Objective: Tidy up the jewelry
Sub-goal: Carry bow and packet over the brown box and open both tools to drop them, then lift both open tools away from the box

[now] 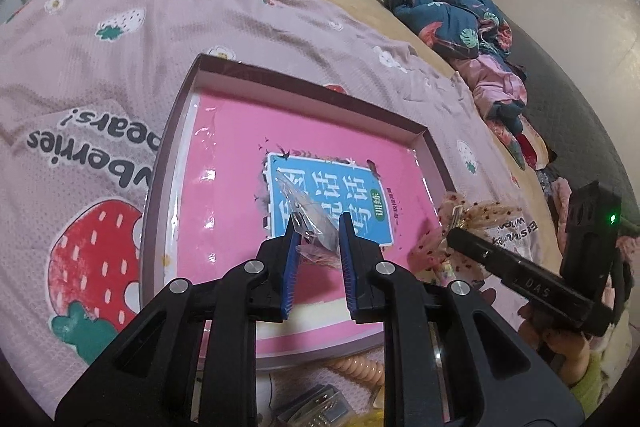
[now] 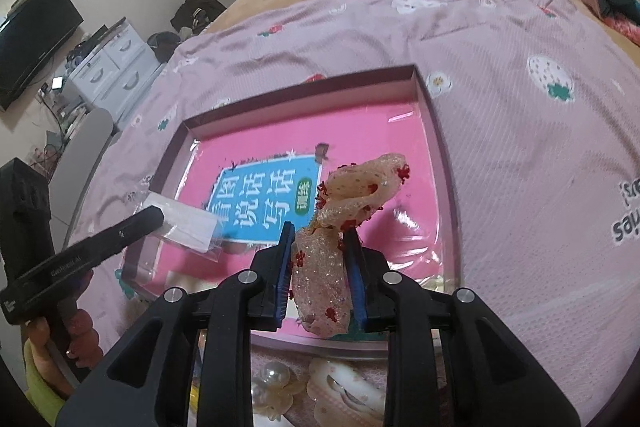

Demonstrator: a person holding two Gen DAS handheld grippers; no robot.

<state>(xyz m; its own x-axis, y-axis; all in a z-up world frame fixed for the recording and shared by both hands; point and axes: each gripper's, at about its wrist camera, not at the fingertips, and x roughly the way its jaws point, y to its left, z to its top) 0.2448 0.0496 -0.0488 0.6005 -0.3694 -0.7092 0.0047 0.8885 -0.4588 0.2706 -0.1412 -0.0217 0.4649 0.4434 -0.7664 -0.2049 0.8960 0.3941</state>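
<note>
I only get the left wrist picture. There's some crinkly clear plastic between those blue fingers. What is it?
Observer: From the right wrist view, it is a clear plastic packet with a white card inside, held by the left gripper over the near left corner of the box.

Operator: And the other tool, is it carrying anything?

Observer: Yes. The right gripper is clamped on a peach mesh hair bow with small red flowers, above the pink book in the box.

Operator: Anything else nearby?

Observer: Below the box's near edge lie pearly hair accessories, partly hidden by the gripper.
</note>
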